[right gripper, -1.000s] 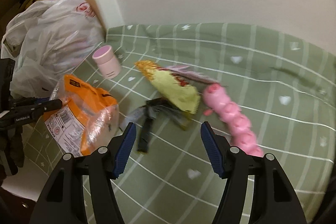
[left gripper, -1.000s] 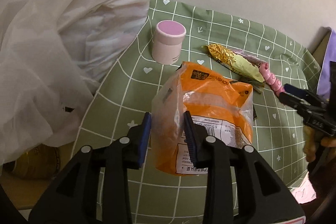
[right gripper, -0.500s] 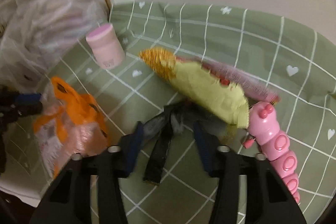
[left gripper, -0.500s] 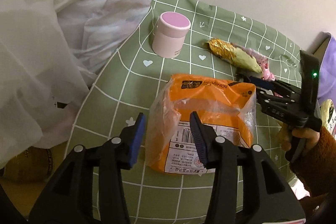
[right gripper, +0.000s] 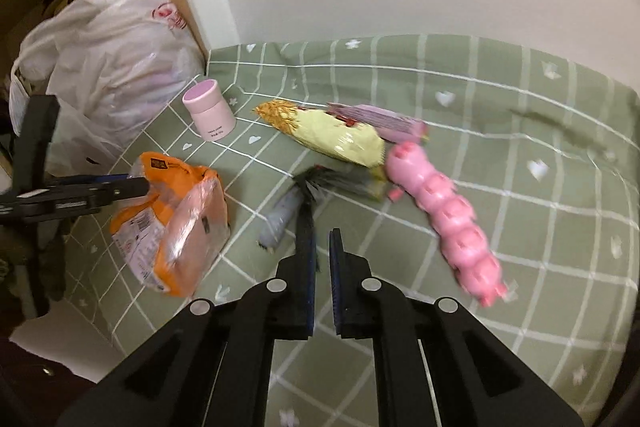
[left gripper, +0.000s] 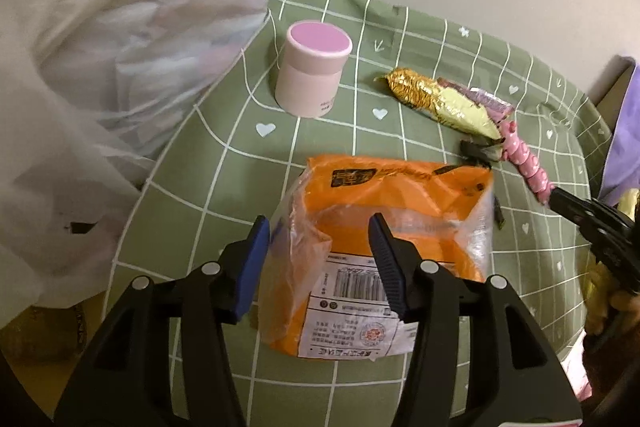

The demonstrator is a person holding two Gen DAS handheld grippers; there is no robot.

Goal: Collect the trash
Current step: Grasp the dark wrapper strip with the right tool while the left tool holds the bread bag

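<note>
Two hand-held grippers work over a green checked cloth [right gripper: 500, 115] strewn w/ trash. The left gripper [left gripper: 320, 259] points down at an orange plastic bag [left gripper: 384, 227] lying near the cloth's front edge; its jaws are opening, straddling the bag's left part, pads not pressing on it. The right gripper [right gripper: 322, 259] has its jaws together; a dark wrapper strip [right gripper: 306, 215] lies at or just past its left tip, but whether it's pinched can't be told from here. Other litter: a yellow-gold snack wrapper [right gripper: 336, 135] mid-cloth, a purple wrapper [right gripper: 380, 121] partly under it, a grey wrapper [right gripper: 280, 215] beside the dark strip. A pink segmented toy [right gripper: 444, 215] and a pink jar [right gripper: 210, 111] also sit on the cloth; prob. not trash. A white plastic sack [right gripper: 108, 75] bulges off the cloth's left edge, likely the collection bag. Step in hand, as judged: picking up pieces. Next: left needs to close on the orange bag & carry it to the sack; right should confirm its grip on the strip.
</note>
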